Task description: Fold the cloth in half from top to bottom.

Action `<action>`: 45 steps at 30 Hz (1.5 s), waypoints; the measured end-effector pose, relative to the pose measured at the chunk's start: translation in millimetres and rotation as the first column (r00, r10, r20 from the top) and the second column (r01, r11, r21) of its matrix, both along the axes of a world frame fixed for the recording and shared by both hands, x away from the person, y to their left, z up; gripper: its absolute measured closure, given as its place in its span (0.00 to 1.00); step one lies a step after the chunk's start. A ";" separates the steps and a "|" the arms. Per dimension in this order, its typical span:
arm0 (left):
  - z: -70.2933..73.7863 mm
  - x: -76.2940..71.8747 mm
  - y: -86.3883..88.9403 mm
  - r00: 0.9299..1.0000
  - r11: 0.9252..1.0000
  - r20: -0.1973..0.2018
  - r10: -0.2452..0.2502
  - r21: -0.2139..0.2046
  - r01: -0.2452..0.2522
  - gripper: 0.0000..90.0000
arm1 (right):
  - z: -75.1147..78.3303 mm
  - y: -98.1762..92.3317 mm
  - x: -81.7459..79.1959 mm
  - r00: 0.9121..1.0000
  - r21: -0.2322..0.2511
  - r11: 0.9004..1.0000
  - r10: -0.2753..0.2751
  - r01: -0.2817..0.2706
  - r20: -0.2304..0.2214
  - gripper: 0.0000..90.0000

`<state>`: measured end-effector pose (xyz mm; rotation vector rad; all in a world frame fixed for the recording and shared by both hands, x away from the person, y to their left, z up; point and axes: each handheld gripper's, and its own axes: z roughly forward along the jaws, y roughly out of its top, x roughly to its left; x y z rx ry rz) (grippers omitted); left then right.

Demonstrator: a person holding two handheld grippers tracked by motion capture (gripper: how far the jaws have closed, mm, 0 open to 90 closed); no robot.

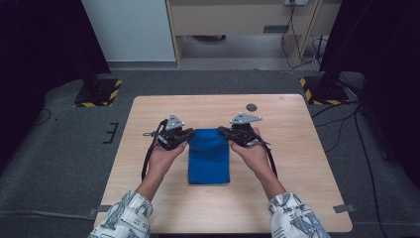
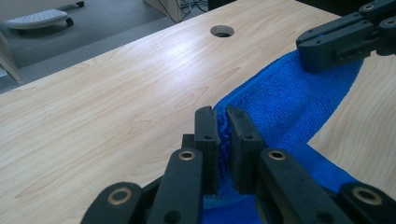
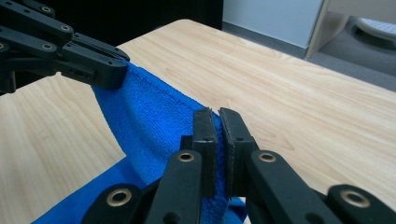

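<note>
Towel (image 1: 209, 156): left tongs (image 2: 223, 122) and right tongs (image 3: 218, 122) each pinch a 12 o'clock corner; keep that edge taut and level above the desk (image 1: 297, 148).

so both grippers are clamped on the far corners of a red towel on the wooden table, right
Not quite: the towel is blue, not red, as the high view shows. The rest holds. The left gripper and the right gripper are each shut on a far corner of it, on the wooden table.
</note>
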<state>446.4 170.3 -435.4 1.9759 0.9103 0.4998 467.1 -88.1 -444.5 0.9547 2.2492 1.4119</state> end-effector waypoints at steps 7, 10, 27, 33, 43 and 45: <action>-4.2 -14.3 1.6 1.000 1.000 0.000 -0.016 -0.004 0.016 0.92 | -4.6 -1.8 -14.5 0.999 -0.015 0.999 0.042 -0.043 -0.009 0.95; -8.1 -18.2 2.0 1.000 1.000 -0.005 -0.018 -0.012 0.018 0.92 | -7.7 -2.9 -18.6 0.999 -0.020 0.999 0.048 -0.048 -0.010 0.95; -27.2 -43.5 7.4 1.000 0.998 -0.017 -0.024 -0.054 0.023 0.91 | -30.1 0.0 -43.3 0.996 -0.031 0.996 0.084 -0.085 -0.028 0.95; -42.8 -51.5 8.5 0.999 0.997 -0.033 -0.024 -0.074 0.021 0.90 | -41.1 -0.9 -48.3 0.995 -0.043 0.995 0.093 -0.095 -0.044 0.95; -50.8 -56.6 11.0 0.999 0.996 -0.034 -0.016 -0.090 0.013 0.76 | -48.6 -4.0 -52.5 0.993 -0.042 0.993 0.108 -0.110 -0.049 0.95; -51.7 -57.1 11.5 0.999 0.996 -0.039 -0.007 -0.093 0.004 0.69 | -49.0 -4.7 -53.3 0.993 -0.031 0.994 0.104 -0.106 -0.051 0.95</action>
